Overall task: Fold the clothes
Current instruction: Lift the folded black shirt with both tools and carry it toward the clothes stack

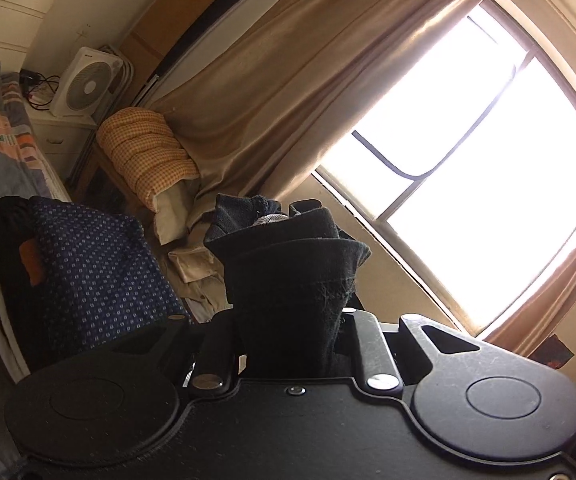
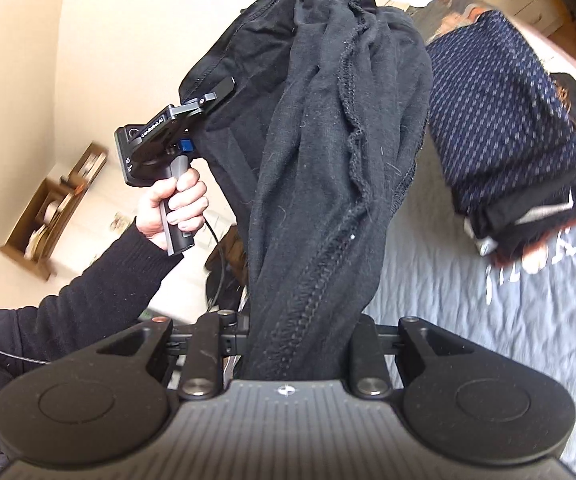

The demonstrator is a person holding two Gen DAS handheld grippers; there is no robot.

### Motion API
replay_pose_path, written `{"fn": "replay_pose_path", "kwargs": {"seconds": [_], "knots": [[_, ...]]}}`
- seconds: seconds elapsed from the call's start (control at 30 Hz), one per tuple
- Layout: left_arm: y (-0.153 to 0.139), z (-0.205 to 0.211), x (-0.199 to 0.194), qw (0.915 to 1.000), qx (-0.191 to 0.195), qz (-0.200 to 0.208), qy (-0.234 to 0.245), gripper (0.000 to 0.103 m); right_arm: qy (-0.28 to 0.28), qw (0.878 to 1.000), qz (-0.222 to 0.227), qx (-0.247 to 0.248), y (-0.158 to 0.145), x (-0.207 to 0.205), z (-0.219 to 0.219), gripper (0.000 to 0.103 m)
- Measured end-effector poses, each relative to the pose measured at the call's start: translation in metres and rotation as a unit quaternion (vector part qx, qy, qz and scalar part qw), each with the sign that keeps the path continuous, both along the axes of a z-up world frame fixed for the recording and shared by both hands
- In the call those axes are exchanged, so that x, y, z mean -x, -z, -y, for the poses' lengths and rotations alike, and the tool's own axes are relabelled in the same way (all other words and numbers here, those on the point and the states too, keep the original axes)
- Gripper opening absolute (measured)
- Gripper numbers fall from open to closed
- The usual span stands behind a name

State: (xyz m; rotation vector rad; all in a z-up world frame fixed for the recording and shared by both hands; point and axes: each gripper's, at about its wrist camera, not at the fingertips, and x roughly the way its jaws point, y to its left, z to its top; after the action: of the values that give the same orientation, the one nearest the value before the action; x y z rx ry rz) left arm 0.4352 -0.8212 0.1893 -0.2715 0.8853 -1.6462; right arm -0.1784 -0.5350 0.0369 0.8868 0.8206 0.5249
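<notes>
Currently: black knit garment (image 2: 328,160) off the bed, hung between both grippers.

Nearest, right gripper (image 2: 300,344) at bottom centre of its view, jaws narrow, pinching a bunched seam edge; left gripper (image 1: 292,340) likewise narrow, clamped on a folded hem that stands up in front of its lens. Left hand (image 2: 176,208) shows at centre left of the right wrist view. My read: fabric is soft, light, limp, slightly stretchy, so it sags and ropes up; grip hems or seams at corners, not mid-panel, and keep tension. Further back, folded navy dotted garment (image 2: 500,128) on a stack, upper right, on the grey bedspread (image 2: 468,320). Beyond: tan curtain (image 1: 288,80), box fan (image 1: 88,84).
</notes>
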Motion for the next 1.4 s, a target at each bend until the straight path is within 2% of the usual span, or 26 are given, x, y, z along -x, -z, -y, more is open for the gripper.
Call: {"fn": "replay_pose_path", "kwargs": {"seconds": [0.03,0.1,0.23,0.4,0.6,0.8,0.97,1.03,1.1,1.23,1.3,1.37,1.4], "knots": [[0.007,0.008,-0.012,1.0,0.0,-0.005,0.007,0.018,0.007,1.0,-0.003,0.0,0.002,-0.007,-0.003,0.025],[0.022,0.023,-0.036,0.9996,-0.001,-0.016,0.021,0.018,-0.022,0.999,-0.04,-0.014,0.01,-0.022,-0.011,0.025],[0.049,0.056,-0.086,0.9987,-0.009,-0.035,0.035,0.018,-0.017,0.997,-0.077,-0.012,0.033,-0.064,-0.02,0.025],[0.062,0.09,-0.128,0.9984,-0.018,-0.033,0.042,0.018,-0.017,0.995,-0.099,0.007,0.061,-0.122,-0.019,0.025],[0.064,0.137,-0.168,0.999,-0.017,-0.017,0.038,0.018,-0.028,0.993,-0.105,0.037,0.089,-0.195,-0.013,0.024],[0.089,0.174,-0.189,0.9989,-0.031,-0.01,0.033,0.018,-0.037,0.988,-0.136,0.065,0.126,-0.247,-0.002,0.025],[0.128,0.19,-0.202,0.9968,-0.076,-0.014,0.023,0.018,-0.034,0.974,-0.185,0.124,0.171,-0.262,0.008,0.026],[0.139,0.195,-0.21,0.9955,-0.093,-0.009,0.017,0.018,-0.031,0.965,-0.206,0.159,0.187,-0.263,0.01,0.03],[0.146,0.196,-0.218,0.994,-0.109,-0.006,0.009,0.02,-0.02,0.962,-0.212,0.17,0.194,-0.258,0.011,0.035],[0.143,0.188,-0.238,0.992,-0.126,0.001,-0.008,0.033,0.003,0.959,-0.213,0.188,0.186,-0.241,0.016,0.057],[0.136,0.181,-0.248,0.9909,-0.132,0.012,-0.021,0.034,0.017,0.954,-0.215,0.207,0.172,-0.236,0.027,0.065],[0.127,0.171,-0.258,0.9894,-0.137,0.023,-0.04,0.051,0.034,0.948,-0.216,0.23,0.155,-0.231,0.041,0.067],[0.12,0.164,-0.263,0.9888,-0.135,0.032,-0.056,0.053,0.045,0.946,-0.214,0.238,0.146,-0.228,0.049,0.067]]}}
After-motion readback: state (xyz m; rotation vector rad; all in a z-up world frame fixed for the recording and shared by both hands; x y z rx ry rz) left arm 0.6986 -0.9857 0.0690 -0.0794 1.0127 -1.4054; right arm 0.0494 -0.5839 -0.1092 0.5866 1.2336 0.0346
